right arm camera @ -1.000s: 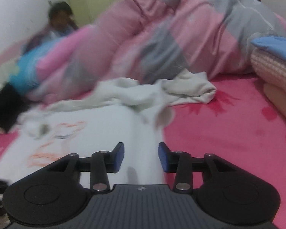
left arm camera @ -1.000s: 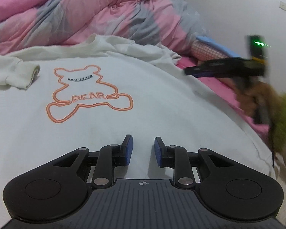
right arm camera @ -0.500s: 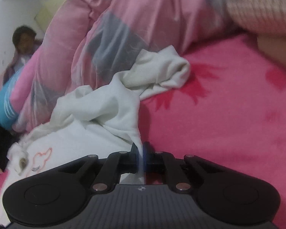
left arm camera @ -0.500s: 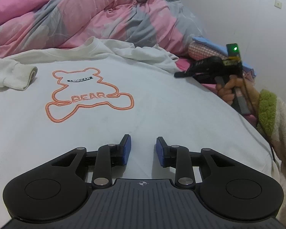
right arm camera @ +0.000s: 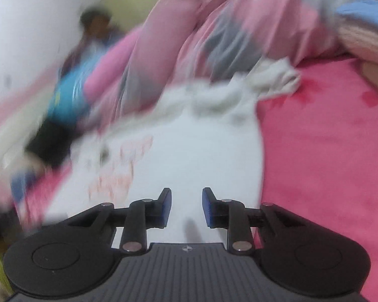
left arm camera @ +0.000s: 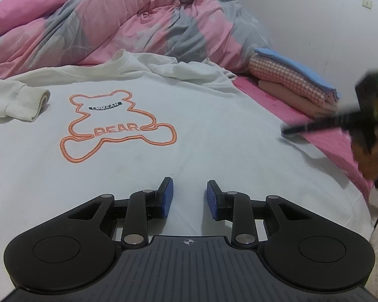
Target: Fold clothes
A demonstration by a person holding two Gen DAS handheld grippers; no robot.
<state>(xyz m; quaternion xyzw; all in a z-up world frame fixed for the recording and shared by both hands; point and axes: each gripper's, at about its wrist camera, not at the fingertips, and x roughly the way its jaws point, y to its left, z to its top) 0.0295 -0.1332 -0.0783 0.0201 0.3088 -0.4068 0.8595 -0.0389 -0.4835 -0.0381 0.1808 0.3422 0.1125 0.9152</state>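
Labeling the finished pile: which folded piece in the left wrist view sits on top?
The blue one, lying on the pink checked piece; a plain pale pink one sits lowest.

Bed: a pink sheet [left arm camera: 340,141] is seen along the right side.
Sweatshirt: a white sweatshirt [left arm camera: 214,136] with an orange bear outline is spread flat over the near and middle part.
Sleeve: a ribbed cuff [left arm camera: 30,103] is laid at far left.
Duvet: a pink and grey duvet [left arm camera: 138,25] is bunched across the far side.
Folded stack: folded clothes [left arm camera: 289,83] are piled at far right on the sheet.
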